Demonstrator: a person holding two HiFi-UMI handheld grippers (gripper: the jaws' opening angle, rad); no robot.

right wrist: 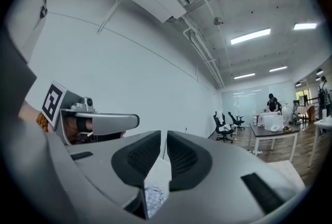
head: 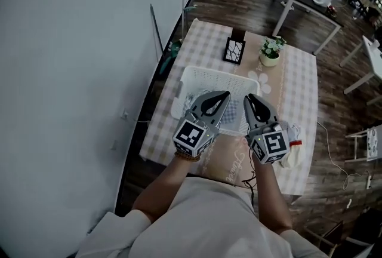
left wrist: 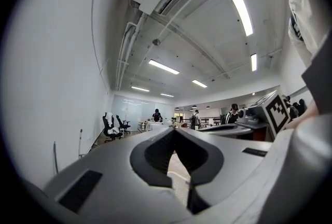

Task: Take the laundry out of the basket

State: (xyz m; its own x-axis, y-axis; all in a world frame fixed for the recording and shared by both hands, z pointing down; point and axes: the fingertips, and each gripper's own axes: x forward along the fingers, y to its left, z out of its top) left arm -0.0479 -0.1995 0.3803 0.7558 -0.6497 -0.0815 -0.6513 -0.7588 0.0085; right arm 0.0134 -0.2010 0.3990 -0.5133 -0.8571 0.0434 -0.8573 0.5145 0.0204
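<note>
In the head view the white plastic lattice basket [head: 206,71] sits mid-worktop on the beige checked tablecloth [head: 292,83], with grey-blue crumpled laundry [head: 234,112] inside, so most of the emptying looks undone. One white cloth with a red mark [head: 295,146] lies outside at the basket's 4 o'clock, possibly a piece already out. The left gripper [head: 225,95] and right gripper [head: 249,97] hang side by side over the basket's 6 o'clock edge. There is open tablecloth at 3 o'clock, a wall close at 9 o'clock, and a black picture frame [head: 234,51] and a small potted plant [head: 270,51] beyond at 12 to 1 o'clock. In the left gripper view the left gripper [left wrist: 174,129] has its jaws clenched tip to tip, empty. In the right gripper view the right gripper [right wrist: 165,135] has its jaws drawn to a thin slit, grasping nothing, with only lattice and cloth below.
</note>
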